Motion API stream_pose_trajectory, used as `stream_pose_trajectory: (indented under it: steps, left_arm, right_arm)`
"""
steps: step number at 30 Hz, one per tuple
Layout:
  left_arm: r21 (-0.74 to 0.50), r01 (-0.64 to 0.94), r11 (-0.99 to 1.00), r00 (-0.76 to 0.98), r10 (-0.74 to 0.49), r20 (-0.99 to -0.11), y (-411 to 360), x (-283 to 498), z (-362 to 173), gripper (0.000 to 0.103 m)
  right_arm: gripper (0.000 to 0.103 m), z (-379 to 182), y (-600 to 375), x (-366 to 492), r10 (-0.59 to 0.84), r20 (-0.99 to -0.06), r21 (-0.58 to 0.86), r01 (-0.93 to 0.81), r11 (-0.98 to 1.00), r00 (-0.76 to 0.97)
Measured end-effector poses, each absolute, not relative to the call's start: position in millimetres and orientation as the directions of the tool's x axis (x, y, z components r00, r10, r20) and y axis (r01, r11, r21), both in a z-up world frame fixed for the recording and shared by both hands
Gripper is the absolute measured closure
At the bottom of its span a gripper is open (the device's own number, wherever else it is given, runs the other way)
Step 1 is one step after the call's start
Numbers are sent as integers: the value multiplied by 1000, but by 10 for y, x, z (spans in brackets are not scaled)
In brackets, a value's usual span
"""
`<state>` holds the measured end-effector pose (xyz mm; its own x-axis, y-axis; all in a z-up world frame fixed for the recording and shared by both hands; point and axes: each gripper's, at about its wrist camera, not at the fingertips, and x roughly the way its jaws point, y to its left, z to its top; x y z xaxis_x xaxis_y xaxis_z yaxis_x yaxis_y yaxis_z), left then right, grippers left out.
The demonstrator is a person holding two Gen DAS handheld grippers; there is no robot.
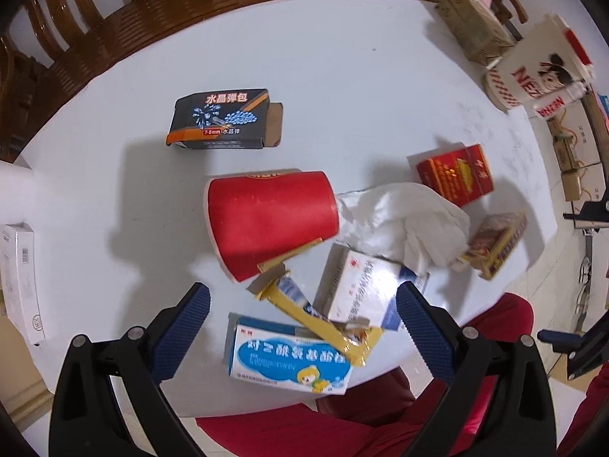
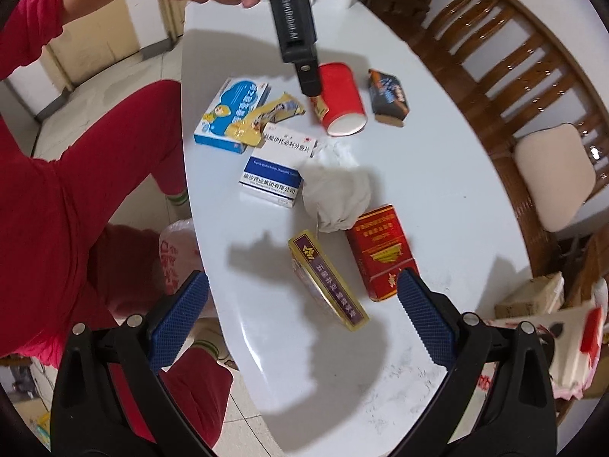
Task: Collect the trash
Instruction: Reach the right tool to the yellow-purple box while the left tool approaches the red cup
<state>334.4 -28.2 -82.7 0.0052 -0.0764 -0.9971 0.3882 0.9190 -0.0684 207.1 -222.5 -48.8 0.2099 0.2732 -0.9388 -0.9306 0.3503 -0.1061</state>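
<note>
While both claws hang wide open and hold nothing, the left claw [image 1: 302, 304] is above a blue and white cardboard medicine box [image 1: 289, 358] with a yellow wrapper [image 1: 323, 323] on it. Past them a red paper cup [image 1: 270, 221] lies on its side on the white round table [image 1: 342, 76]. The right claw [image 2: 302, 297] is over a flat purple and gold box [image 2: 327, 282], beside a red cardboard box [image 2: 380, 251] and a crumpled white tissue [image 2: 338, 198].
</note>
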Motion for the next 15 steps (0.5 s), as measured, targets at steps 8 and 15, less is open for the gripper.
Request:
stream_pose_trajectory:
  steps: [8, 15]
  left_arm:
    - [-16, 393, 919, 21, -26, -999, -340, 3467, -996, 7]
    - [-8, 380, 925, -2, -7, -1000, -399, 3581, -1155, 7]
  right_arm:
    - [6, -772, -2155, 2180, 253, -956, -68, -951, 301, 148]
    - [24, -1037, -2077, 2301, 222, -971, -26, -961, 275, 90]
